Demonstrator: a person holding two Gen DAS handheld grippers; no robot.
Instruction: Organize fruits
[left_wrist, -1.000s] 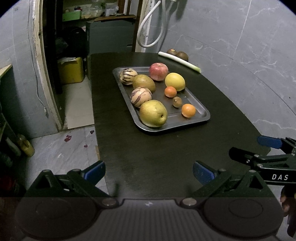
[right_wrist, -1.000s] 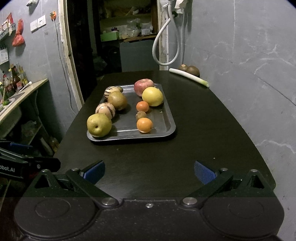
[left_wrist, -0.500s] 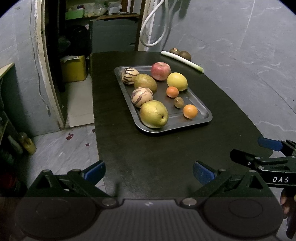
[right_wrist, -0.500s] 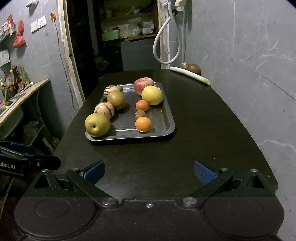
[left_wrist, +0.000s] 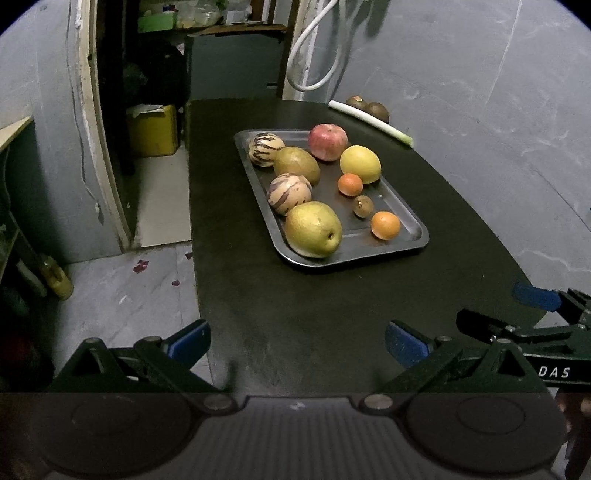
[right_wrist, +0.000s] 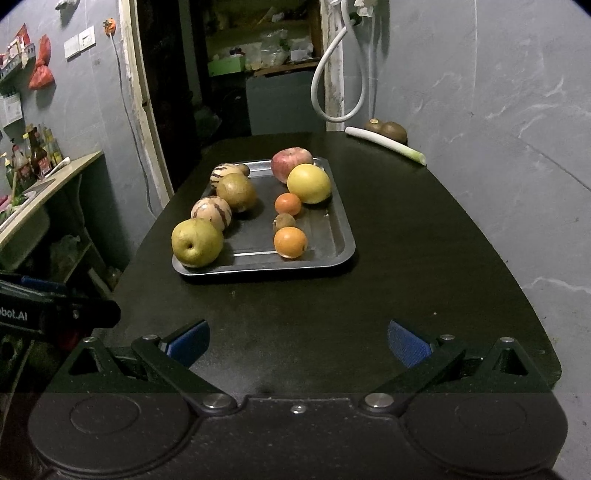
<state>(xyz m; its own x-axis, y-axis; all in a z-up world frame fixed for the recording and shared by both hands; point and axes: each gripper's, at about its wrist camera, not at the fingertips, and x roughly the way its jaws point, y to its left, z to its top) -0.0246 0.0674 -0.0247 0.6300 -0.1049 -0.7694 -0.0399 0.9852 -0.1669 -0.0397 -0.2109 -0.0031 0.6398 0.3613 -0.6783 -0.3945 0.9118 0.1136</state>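
Fingers of both the left gripper (left_wrist: 297, 341) and right gripper (right_wrist: 298, 341) spread wide and empty over the black table (right_wrist: 406, 258). Straight ahead, well apart, lies the tray (right_wrist: 341, 236), long axis pointing away. Its pear (right_wrist: 197, 242) sits nearest, left corner; the orange (right_wrist: 290, 242) right.

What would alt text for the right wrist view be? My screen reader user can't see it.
A metal tray on a dark table holds a pear, two oranges, an apple, a yellow citrus and striped melons. The open right gripper hovers at the table's near edge, holding nothing.
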